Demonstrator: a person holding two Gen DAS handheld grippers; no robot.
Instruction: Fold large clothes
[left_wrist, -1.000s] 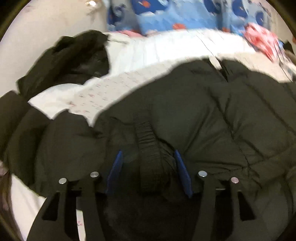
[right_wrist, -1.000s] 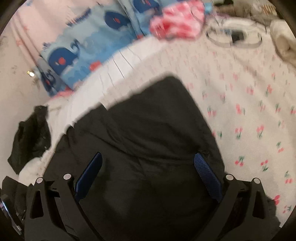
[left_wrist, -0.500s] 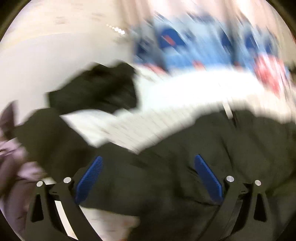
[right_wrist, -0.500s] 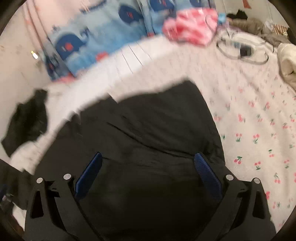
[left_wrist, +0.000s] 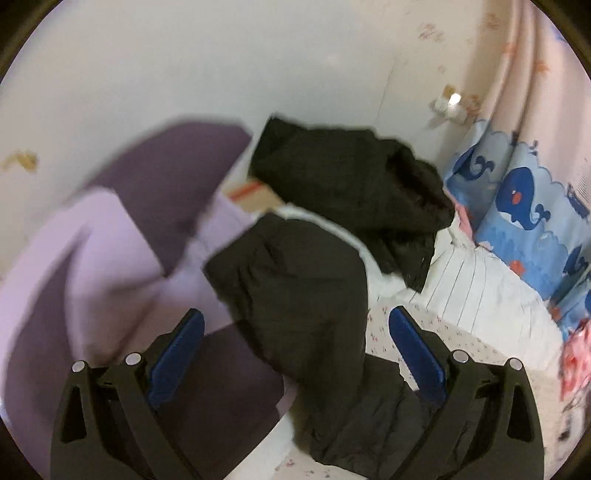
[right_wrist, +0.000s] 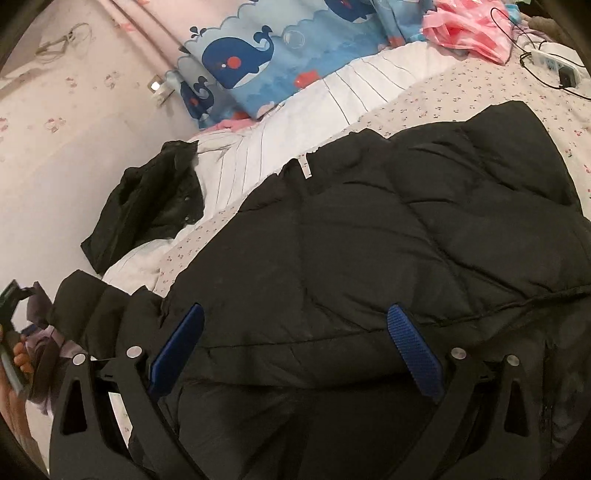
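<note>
1. A black quilted jacket (right_wrist: 388, 258) lies spread across a bed (right_wrist: 480, 92) covered by a cherry-print sheet, its body filling most of the right wrist view.
2. The right gripper (right_wrist: 295, 347) hovers over the jacket's near edge, its blue-padded fingers (right_wrist: 413, 350) wide apart and clamped on nothing.
3. The left gripper (left_wrist: 295, 354) has just been opening; its fingers (left_wrist: 413, 354) stand wide apart, with a sleeve (left_wrist: 295, 295) of the jacket below and between them, not pinched.
4. The sleeve hangs off the bed's edge, beside a blurred lilac and purple cloth (left_wrist: 110, 277).
5. A second dark garment (left_wrist: 351, 195) lies crumpled near the wall, apart from the jacket, on a white pleated cover (right_wrist: 295, 122).
6. Whale-print bedding (right_wrist: 258, 55) stands along the wall behind, and a pink-and-white bundle (right_wrist: 469, 26) sits beside it.
7. A hand (right_wrist: 18, 362) holding a dark handle shows at the left edge of the right wrist view.
</note>
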